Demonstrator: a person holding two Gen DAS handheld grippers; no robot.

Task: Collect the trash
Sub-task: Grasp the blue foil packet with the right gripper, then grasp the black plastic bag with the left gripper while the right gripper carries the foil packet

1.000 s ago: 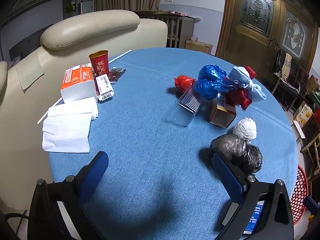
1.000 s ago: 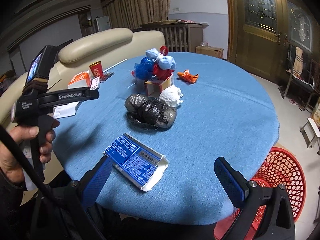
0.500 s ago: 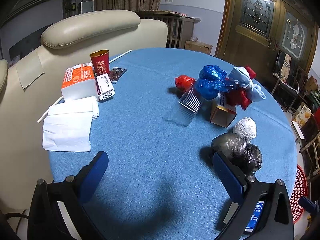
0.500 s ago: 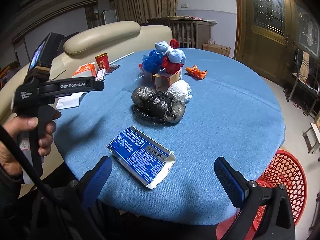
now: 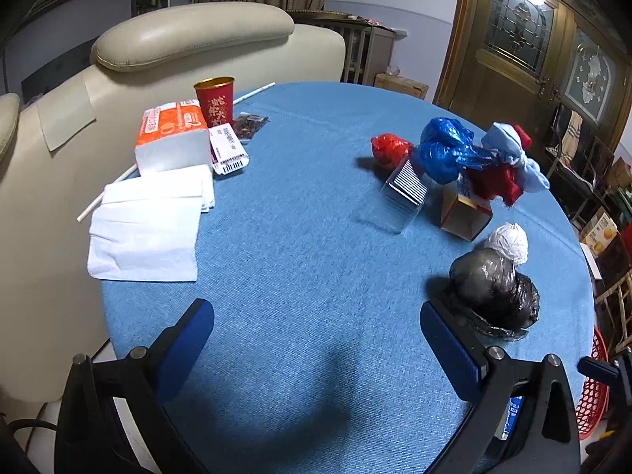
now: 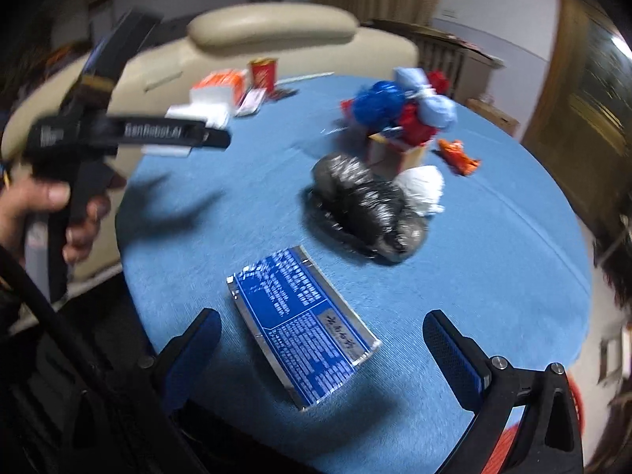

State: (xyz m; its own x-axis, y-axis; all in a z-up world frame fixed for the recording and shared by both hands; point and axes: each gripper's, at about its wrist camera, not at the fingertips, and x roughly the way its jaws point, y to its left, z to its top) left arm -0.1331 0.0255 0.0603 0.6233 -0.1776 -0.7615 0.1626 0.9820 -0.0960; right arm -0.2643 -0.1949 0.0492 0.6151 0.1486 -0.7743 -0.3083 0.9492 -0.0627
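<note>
Low in the right view, our right gripper (image 6: 320, 351) has its jaws wide apart with nothing in them; the blue packet (image 6: 302, 326) lies flat on the table (image 6: 513, 256) between the tips, near the front edge. Low in the left view, our left gripper (image 5: 316, 339) is wide apart too and holds nothing; only bare cloth is under it.

A bit higher, at mid right, sit the black bags (image 5: 493, 294), with a white bag (image 5: 509, 241) touching them behind; past those, a small box (image 5: 466, 215) carries a bunch of blue and red bags (image 5: 470, 154). At upper left are the tissues (image 5: 146, 221), a tissue pack (image 5: 172, 136) and a red cup (image 5: 215, 100). A red basket (image 5: 590, 391) peeks in at the lower right edge.

The right view is blurry, so we think that hand is moving fast; the packet is thin and flat, so the tips may slide over it or push it off the edge. A grab at the black bags could knock the white one away.
</note>
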